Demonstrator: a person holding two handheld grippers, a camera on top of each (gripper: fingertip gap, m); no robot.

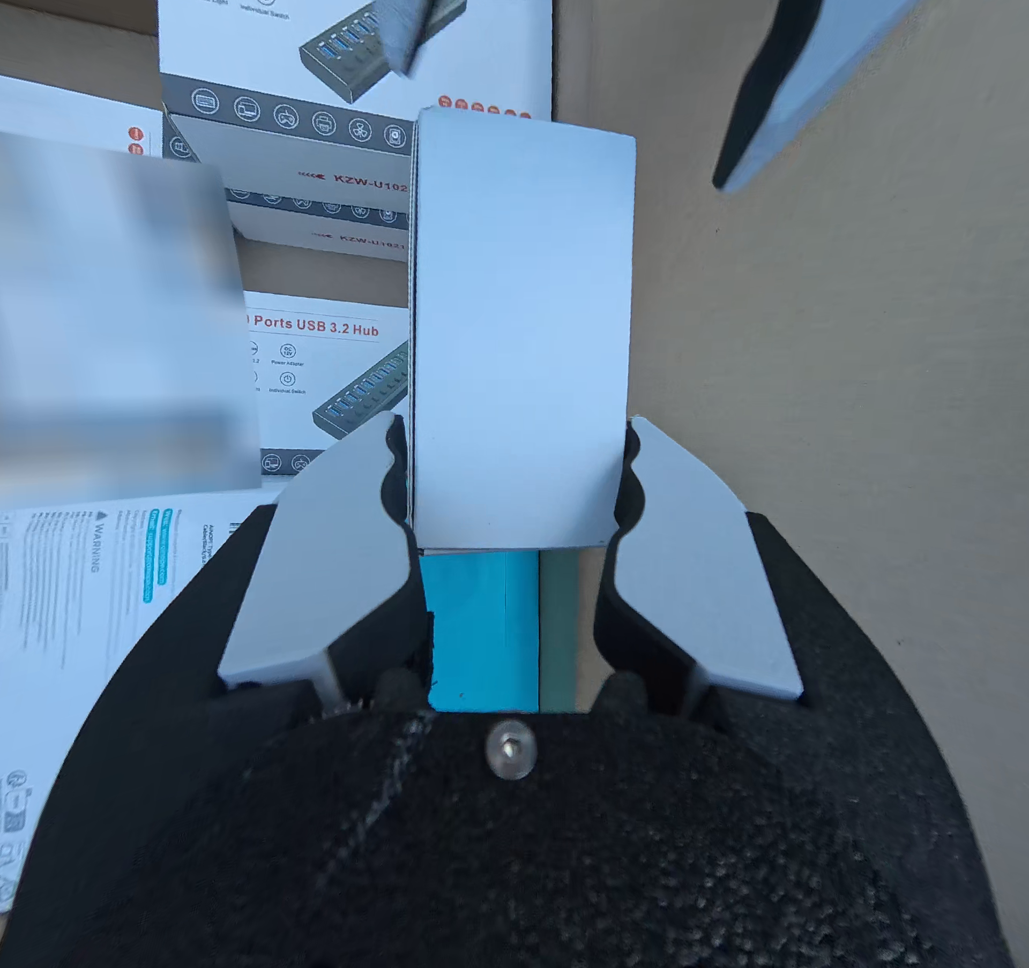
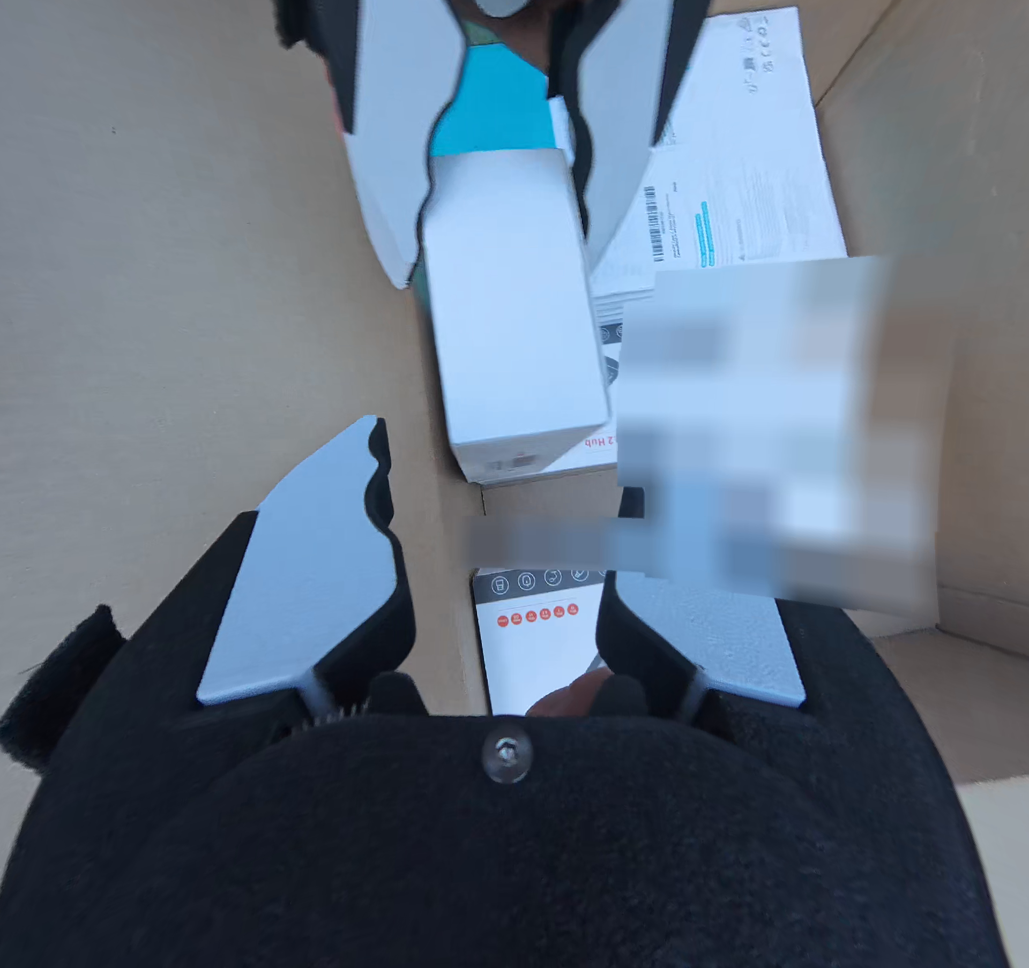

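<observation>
My left gripper [image 1: 515,425] is shut on a plain white box [image 1: 523,329] with a bright blue end [image 1: 479,629], both fingers pressing its long sides. The box lies along the brown wall of a cardboard carton [image 1: 835,384]. In the right wrist view the same white box [image 2: 512,318] shows with the left gripper [image 2: 501,251] clamped on its far part. My right gripper [image 2: 501,474] is open and empty, just short of the box's near end; a blur patch partly hides its right finger. The right gripper's fingers [image 1: 401,12] show blurred at the top of the left wrist view.
Several white product boxes with a picture of a grey hub [image 1: 345,51] lie flat in the carton left of the held box. A white box with fine print [image 2: 751,134] lies near the left gripper. The carton wall [image 2: 167,273] runs close beside both grippers. About 8 centimeters separates my left fingertips from my right.
</observation>
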